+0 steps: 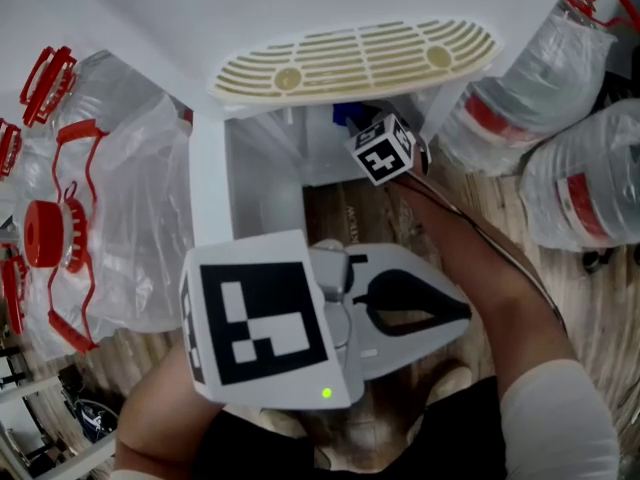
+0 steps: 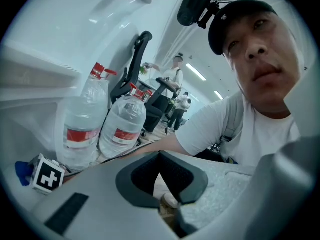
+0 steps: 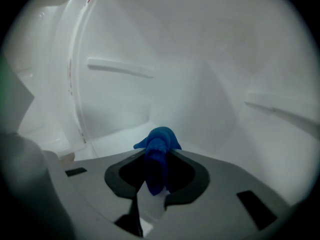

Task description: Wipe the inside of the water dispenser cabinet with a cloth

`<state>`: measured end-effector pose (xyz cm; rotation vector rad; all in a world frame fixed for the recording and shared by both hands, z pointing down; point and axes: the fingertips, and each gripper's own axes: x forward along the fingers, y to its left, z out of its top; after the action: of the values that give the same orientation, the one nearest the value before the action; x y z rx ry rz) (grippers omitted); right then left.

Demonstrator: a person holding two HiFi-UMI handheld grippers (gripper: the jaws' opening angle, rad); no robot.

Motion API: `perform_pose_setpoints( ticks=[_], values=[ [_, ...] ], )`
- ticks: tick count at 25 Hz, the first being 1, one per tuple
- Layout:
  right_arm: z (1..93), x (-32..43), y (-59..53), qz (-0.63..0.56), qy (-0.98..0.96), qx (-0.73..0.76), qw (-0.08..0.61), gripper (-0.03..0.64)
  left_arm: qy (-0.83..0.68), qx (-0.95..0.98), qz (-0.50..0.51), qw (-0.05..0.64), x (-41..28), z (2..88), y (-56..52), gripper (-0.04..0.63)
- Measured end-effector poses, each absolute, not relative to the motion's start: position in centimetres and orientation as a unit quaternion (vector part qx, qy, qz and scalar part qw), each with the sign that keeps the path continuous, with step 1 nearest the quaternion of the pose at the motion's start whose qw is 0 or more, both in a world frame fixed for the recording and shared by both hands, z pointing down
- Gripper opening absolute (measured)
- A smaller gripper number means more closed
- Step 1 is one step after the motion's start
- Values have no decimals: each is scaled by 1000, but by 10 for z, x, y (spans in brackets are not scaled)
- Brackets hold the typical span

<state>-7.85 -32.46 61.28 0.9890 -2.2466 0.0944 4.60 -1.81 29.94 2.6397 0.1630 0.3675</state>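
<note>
1. Left gripper [image 1: 455, 313], lower centre of head view, jaws clenched on nothing.
2. Right gripper [image 3: 157, 159], at upper centre of head view, reaches into cabinet [image 3: 210, 84], grasping blue cloth [image 3: 159, 145]; cloth is inside the cabinet, low centre of right gripper view.
3. Bottles [image 1: 545, 68], upper right, beside cabinet.

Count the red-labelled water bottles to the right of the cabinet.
2. The first bottle stands right beside the cabinet; the second bottle is farther right, cut off by the picture's edge. More may be hidden out of view.
</note>
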Motion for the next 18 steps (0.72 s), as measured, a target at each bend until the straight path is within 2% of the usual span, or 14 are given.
perform_pose_setpoints(
  ticks=[7,11,18],
  values=[
    [610,-79,-289,30,-873,345,342,87,58,961,136,234,47,300,-18,3],
    [598,-88,-312,44,-881,357,308,87,48,959,143,240,48,303,-20,3],
    [596,-110,-355,41,-884,363,290,87,55,958,142,245,48,304,-21,3]
  ],
)
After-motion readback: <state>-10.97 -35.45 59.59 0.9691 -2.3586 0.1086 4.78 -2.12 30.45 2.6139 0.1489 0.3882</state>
